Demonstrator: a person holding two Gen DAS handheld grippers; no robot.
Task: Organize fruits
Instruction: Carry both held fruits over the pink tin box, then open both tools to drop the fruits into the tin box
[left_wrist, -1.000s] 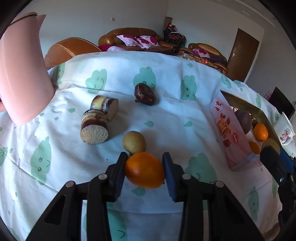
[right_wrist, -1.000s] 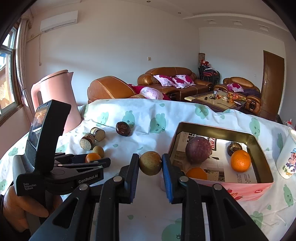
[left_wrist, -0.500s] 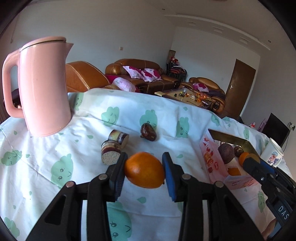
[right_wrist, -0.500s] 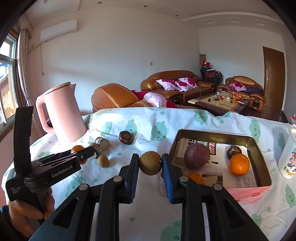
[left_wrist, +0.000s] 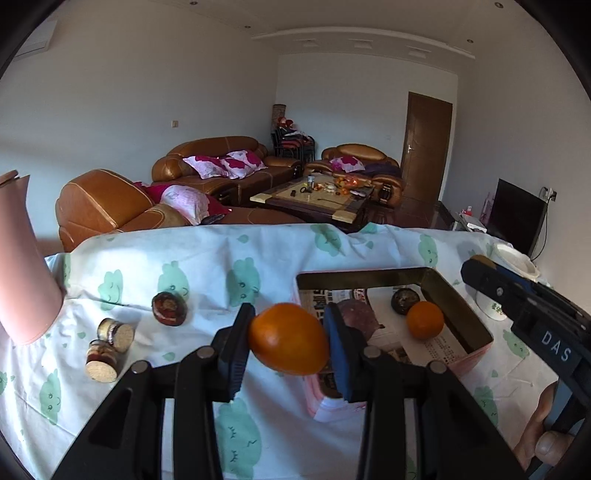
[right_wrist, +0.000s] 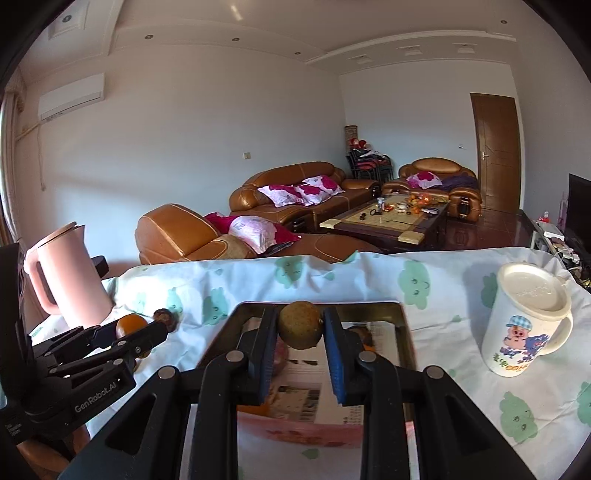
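Behind the cloth-covered table (left_wrist: 258, 435) sofas are seen. An orange (left_wrist: 288, 338) is clamped in the left gripper (left_wrist: 290, 341) beside the box's (left_wrist: 476, 325) near-left corner; a brown fruit (right_wrist: 299, 324) is clamped in the right gripper (right_wrist: 300, 332) above the box. Released together, fruits could be knocked out.

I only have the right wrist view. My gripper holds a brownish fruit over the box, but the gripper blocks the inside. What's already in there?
Observer: From the left wrist view, a small orange sits near the far right of the box, on the newspaper lining.
Operator: Anything else?
Observer: A dark round fruit lies just behind that orange, and a purple fruit sits further left.
Operator: What is the left gripper doing?
Observer: The left gripper is shut on a large orange, at the box's near left corner.
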